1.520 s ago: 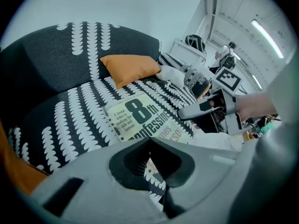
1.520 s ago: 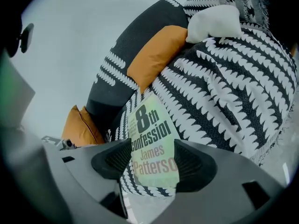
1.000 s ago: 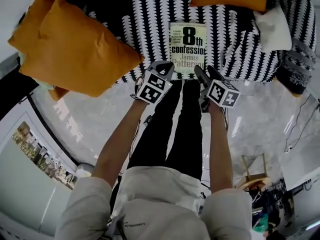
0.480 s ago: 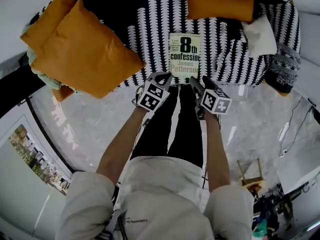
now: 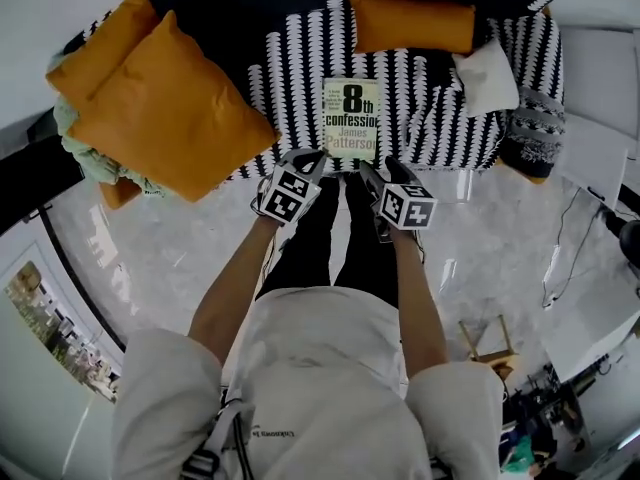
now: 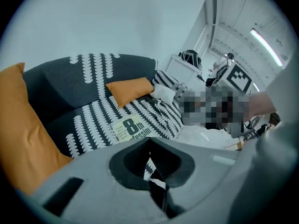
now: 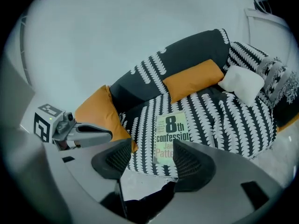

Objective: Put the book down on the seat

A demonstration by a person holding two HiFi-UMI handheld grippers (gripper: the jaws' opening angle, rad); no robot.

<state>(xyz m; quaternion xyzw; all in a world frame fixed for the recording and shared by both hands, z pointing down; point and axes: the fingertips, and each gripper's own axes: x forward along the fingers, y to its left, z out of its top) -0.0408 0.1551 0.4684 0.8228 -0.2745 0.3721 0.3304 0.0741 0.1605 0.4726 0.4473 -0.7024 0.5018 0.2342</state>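
The book [image 5: 351, 118] lies flat, cover up, on the patterned sofa seat [image 5: 430, 108], just beyond both sets of jaws and touched by neither. It rests on a bare stretch between cushions, so the putting-down looks done.

Your right gripper [image 5: 380, 170] has its jaws released and wide apart, with only floor and the seat's front edge between them. Your left gripper [image 5: 312, 158] has its jaws pressed together on nothing.

A large orange cushion [image 5: 160, 118] sits out to the left of the left jaws, well apart from the book.

In the right gripper view, one jaw covers the book's near corner. In the left gripper view, the gripper's body cuts off the lower cover.
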